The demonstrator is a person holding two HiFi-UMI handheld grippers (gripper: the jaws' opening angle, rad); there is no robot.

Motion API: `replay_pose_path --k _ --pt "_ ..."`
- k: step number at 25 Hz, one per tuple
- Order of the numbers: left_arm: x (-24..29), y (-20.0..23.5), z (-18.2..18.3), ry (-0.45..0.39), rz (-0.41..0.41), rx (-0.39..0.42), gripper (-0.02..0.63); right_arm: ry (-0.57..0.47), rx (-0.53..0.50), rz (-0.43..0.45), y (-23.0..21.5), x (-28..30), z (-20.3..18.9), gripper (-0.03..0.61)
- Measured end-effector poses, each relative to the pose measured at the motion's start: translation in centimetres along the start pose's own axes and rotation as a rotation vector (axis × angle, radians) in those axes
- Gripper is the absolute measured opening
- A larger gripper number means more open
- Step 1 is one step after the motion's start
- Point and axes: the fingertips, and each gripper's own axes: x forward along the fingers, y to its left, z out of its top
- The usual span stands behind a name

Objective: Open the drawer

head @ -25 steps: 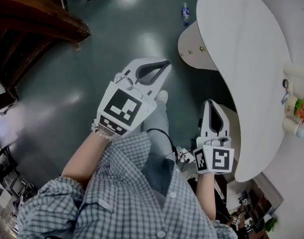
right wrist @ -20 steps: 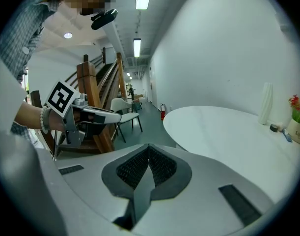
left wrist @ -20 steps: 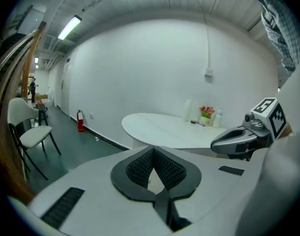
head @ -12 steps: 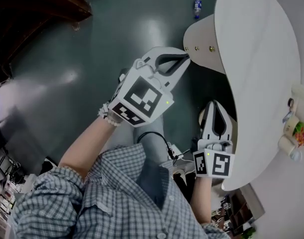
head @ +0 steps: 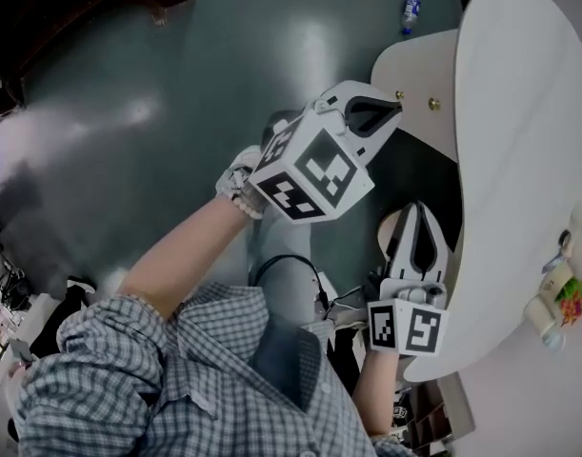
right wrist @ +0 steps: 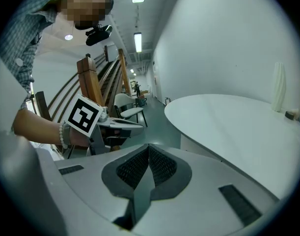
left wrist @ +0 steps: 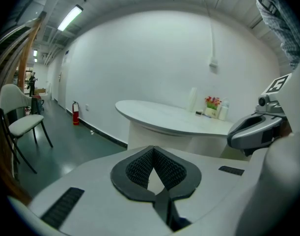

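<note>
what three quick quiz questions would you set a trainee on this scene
1. True or false: the right gripper has its jaws shut on a pen.
2. What lies on the dark green floor? A a clear plastic bottle; B a book; C a ball.
3. Which gripper is nearer the small round brass knobs under the white curved tabletop?
Key: 1 false, shut but empty; 2 A; 3 the left gripper.

Below me the white oval table (head: 519,112) bears a small cluster at its right edge, bright flowers (head: 578,291) among pale cup-like containers (head: 546,314), while a bottle (head: 411,11) sits on the dark green floor (head: 224,55).
</note>
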Motion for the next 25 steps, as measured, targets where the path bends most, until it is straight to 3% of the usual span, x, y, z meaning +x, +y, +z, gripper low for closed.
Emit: replay_pose_path --k 8,15,25 --pt "4.1 0.6 -2.6 -0.012 0.020 -0.070 0.006 0.040 0.009 0.016 -0.2 1.0 -2.4 0.008" --pt "8.9 0.3 -4.3 0.016 -0.005 -0.002 0.008 0.076 0.019 0.031 -1.0 1.0 -4.8 0.009" --pt "14.0 -1.9 -7.6 0.066 -0.096 0.054 0.090 0.097 0.044 0.021 -2.1 1.5 -7.1 0.009"
